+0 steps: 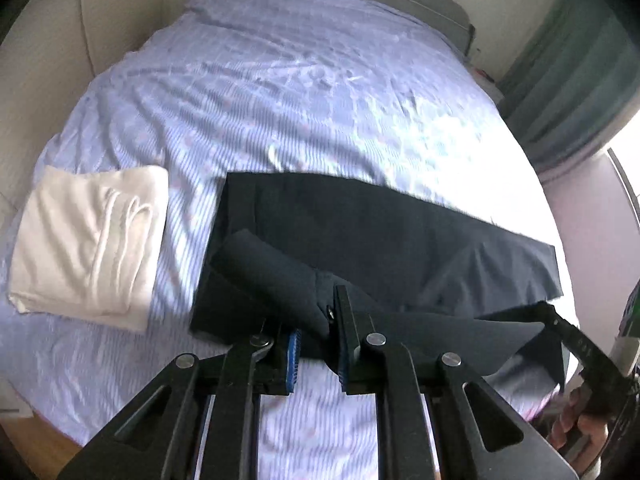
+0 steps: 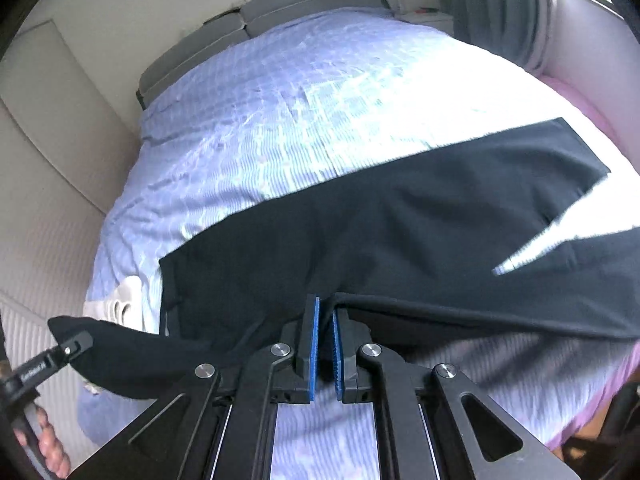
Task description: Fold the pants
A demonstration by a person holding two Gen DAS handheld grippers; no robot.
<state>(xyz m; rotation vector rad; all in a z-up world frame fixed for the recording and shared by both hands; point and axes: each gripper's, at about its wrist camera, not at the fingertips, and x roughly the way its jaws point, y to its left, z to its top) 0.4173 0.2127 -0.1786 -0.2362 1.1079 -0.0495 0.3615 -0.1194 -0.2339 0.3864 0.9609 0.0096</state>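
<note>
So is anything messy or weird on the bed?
Nothing is spilled or broken. The black pants are only half flat: both grippers, left and right, are shut on their near edge and hold it off the bed, so it hangs bunched. The white folded cloth lies neat beside them. The sheet is a bit wrinkly.

both wrist views look steeply down, close over the bed (image 1: 280, 100), sharing the dark pants (image 2: 400, 220).
</note>
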